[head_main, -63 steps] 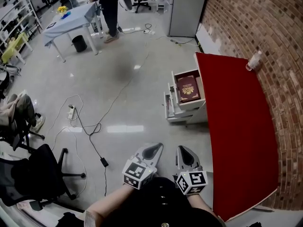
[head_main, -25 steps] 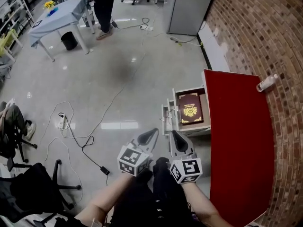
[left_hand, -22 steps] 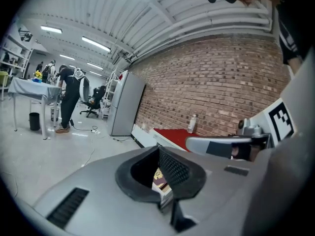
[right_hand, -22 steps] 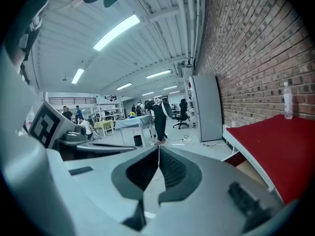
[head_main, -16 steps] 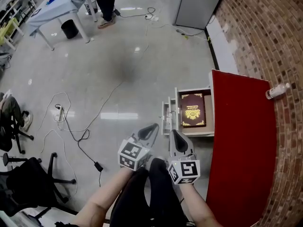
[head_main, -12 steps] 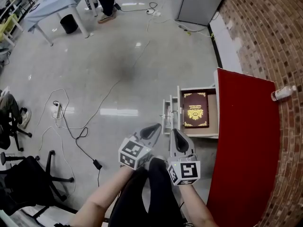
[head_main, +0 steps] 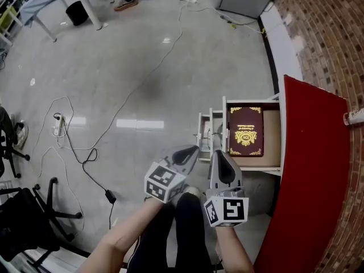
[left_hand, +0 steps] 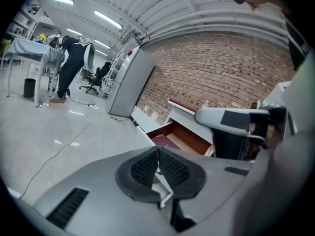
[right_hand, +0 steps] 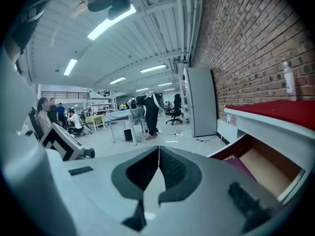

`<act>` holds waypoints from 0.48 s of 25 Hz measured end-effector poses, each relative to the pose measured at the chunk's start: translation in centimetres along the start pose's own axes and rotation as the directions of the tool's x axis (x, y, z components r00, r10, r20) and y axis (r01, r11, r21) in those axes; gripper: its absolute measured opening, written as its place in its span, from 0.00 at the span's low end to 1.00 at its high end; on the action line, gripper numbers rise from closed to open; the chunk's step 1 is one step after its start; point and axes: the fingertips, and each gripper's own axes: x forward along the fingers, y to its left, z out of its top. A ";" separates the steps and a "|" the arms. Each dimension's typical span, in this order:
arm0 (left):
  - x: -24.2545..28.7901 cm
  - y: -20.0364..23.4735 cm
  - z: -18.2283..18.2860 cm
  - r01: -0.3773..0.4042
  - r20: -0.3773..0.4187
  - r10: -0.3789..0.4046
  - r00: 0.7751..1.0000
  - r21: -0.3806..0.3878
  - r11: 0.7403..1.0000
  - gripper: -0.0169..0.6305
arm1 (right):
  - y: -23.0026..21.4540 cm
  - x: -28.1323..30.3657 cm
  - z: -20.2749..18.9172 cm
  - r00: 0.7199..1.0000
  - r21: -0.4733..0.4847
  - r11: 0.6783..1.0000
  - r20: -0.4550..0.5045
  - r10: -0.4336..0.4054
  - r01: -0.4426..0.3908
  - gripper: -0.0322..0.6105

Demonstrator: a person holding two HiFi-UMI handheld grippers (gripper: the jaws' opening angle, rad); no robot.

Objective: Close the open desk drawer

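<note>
Open white, wood-lined desk drawer [head_main: 273,138], jutting from the red-topped desk [head_main: 313,169], lies just ahead and right of the nearer right gripper [head_main: 218,154]; it and the left gripper [head_main: 192,151] are clenched, empty.

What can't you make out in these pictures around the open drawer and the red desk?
- The book: cover print too small in the head view; only a sliver shows past the gripper bodies in the gripper views.
- The bottle: cut off by the head view's right edge; label too small in the right gripper view.
- The open drawer: no handle discernible; the right gripper covers its front corner in the head view.
</note>
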 end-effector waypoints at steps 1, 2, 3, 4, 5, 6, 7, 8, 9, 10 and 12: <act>0.6 0.5 -0.5 0.005 0.000 -0.005 1.000 -0.009 1.000 0.04 | -0.2 0.3 -0.5 1.000 -0.012 1.000 -0.001 -0.004 0.004 0.07; 1.2 1.0 -1.0 0.012 0.000 -0.012 1.000 -0.018 1.000 0.04 | -0.4 0.6 -1.0 1.000 -0.026 1.000 -0.005 -0.011 0.011 0.07; 1.8 1.5 -1.5 0.021 -0.001 -0.021 1.000 -0.026 0.999 0.04 | -0.6 0.9 -1.5 1.000 -0.041 0.999 -0.011 -0.020 0.019 0.07; 2.4 2.0 -2.0 0.031 -0.003 -0.032 0.999 -0.034 0.999 0.04 | -0.8 1.1 -1.8 0.999 -0.053 0.998 -0.015 -0.029 0.028 0.07; 2.9 2.6 -2.4 0.045 -0.005 -0.045 0.999 -0.039 0.998 0.04 | -0.9 1.4 -2.2 0.999 -0.061 0.997 -0.018 -0.038 0.037 0.07; 3.5 3.0 -2.8 0.063 -0.008 -0.064 0.998 -0.044 0.997 0.04 | -1.1 1.7 -2.5 0.999 -0.067 0.997 -0.018 -0.046 0.044 0.07; 4.1 3.3 -3.1 0.085 -0.012 -0.086 0.996 -0.054 0.995 0.04 | -1.2 1.9 -2.7 0.999 -0.074 0.996 -0.016 -0.051 0.050 0.07; 4.7 3.6 -3.5 0.108 -0.015 -0.109 0.994 -0.071 0.992 0.04 | -1.2 2.1 -2.9 0.998 -0.086 0.995 -0.016 -0.055 0.053 0.07; 5.4 3.8 -4.0 0.126 -0.018 -0.129 0.992 -0.100 0.987 0.04 | -1.2 2.4 -3.0 0.998 -0.107 0.993 -0.014 -0.056 0.054 0.07; 6.1 4.1 -4.4 0.141 -0.019 -0.145 0.989 -0.137 0.980 0.04 | -1.2 2.7 -3.1 0.998 -0.132 0.990 -0.011 -0.057 0.055 0.07; 7.5 4.5 -5.1 0.171 -0.013 -0.179 0.984 -0.221 0.960 0.04 | -1.1 3.2 -3.1 0.998 -0.161 0.985 -0.001 -0.056 0.055 0.07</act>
